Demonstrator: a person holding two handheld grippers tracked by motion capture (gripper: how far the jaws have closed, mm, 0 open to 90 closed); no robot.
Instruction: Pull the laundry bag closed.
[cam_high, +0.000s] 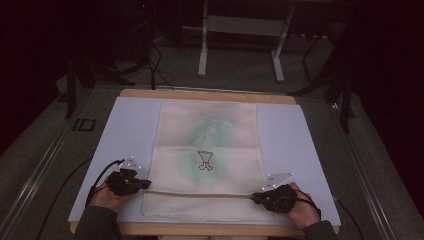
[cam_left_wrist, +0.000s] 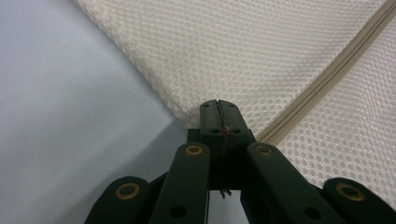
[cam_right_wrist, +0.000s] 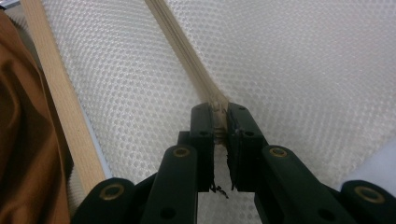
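Note:
A cream mesh bag (cam_high: 207, 150) lies flat on a pale mat (cam_high: 130, 130), and something green with a small dark drawing shows through it. A beige zipper (cam_high: 200, 194) runs across the bag near the front edge. My left gripper (cam_high: 146, 184) is at the zipper's left end. In the left gripper view its jaws (cam_left_wrist: 219, 116) are shut on the bag's edge, beside the zipper (cam_left_wrist: 327, 74). My right gripper (cam_high: 255, 196) is at the zipper's right end. In the right gripper view it (cam_right_wrist: 219, 112) is shut on the zipper tape (cam_right_wrist: 182, 42).
The mat covers a wooden table (cam_high: 207, 94); its front edge (cam_right_wrist: 60, 93) lies close behind the right gripper, next to brown cloth (cam_right_wrist: 23, 140). Beyond the table, a white metal stand (cam_high: 240, 30) and cables (cam_high: 155, 65) sit on the grey floor.

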